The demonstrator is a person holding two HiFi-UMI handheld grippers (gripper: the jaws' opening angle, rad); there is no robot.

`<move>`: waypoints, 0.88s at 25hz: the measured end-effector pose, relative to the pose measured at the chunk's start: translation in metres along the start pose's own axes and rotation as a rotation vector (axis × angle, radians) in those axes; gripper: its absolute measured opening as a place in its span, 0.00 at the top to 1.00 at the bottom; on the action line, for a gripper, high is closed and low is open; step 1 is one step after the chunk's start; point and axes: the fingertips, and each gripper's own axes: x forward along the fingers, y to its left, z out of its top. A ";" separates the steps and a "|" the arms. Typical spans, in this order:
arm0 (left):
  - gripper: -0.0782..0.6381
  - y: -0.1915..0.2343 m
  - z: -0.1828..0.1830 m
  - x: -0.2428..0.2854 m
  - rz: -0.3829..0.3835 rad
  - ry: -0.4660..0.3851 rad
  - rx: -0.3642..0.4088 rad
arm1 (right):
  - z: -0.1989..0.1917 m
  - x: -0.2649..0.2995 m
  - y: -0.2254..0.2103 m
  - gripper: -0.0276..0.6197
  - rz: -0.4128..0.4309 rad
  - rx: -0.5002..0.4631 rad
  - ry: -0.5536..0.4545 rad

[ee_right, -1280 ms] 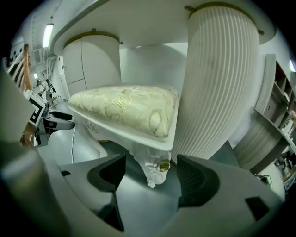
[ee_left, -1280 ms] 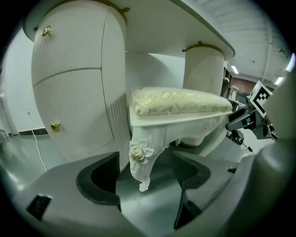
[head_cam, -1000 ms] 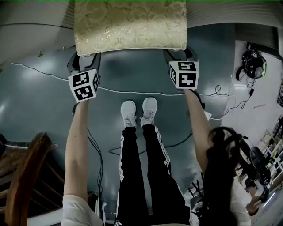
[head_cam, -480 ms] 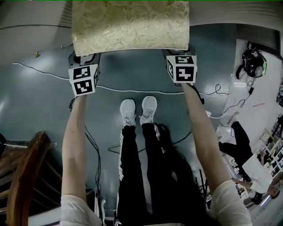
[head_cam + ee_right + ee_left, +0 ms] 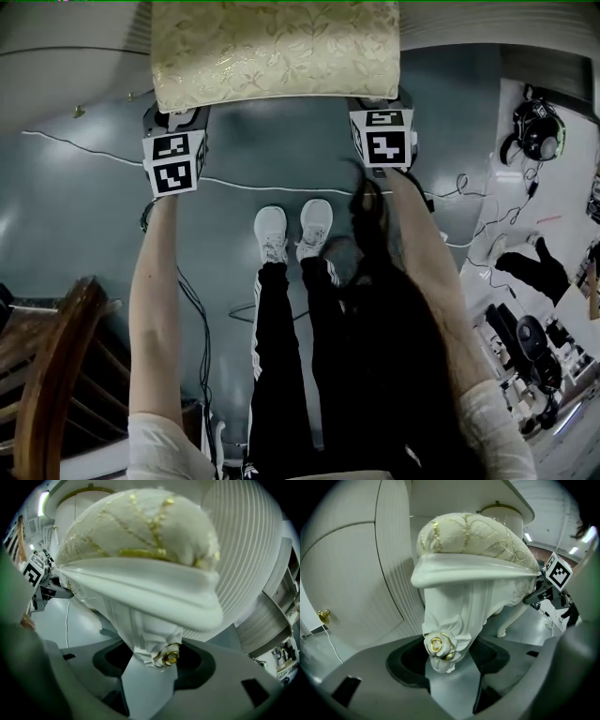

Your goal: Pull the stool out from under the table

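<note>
Grey-blue glossy floor [image 5: 84,216] is spreading below the stool [image 5: 277,52], whose cream, gold-patterned cushion is showing at the top of the head view, its far part tucked under the white table [image 5: 356,573] with the ribbed panel. A thin white cable [image 5: 281,192] is running across the floor just on the person's side of the stool, and the person's white shoes [image 5: 292,234] are standing nearer again, well clear of the seat.

The left gripper [image 5: 178,114] is reaching under the stool's near left corner and the right gripper [image 5: 380,103] under its near right corner (each marker cube is sitting just below the cushion's edge). The left gripper's jaws are standing wide and have just been closing, with the stool's carved white leg [image 5: 450,620] and its gold rose between them, the pads just beside it. The right gripper's jaws are likewise wide and have just been closing round the other front leg [image 5: 150,634]; no firm squeeze is showing on either. A brown wooden chair [image 5: 47,375] is standing well away from the stool, behind the person's left arm.
</note>
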 end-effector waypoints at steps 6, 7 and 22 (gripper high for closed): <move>0.50 0.000 -0.002 0.000 0.004 0.020 0.013 | -0.001 0.000 0.000 0.55 -0.009 -0.007 0.011; 0.51 0.001 -0.002 0.000 0.007 0.024 0.015 | -0.001 0.000 0.000 0.55 -0.010 -0.007 0.013; 0.52 0.000 -0.004 -0.001 0.010 0.075 0.020 | -0.002 -0.001 -0.002 0.55 0.018 -0.074 -0.011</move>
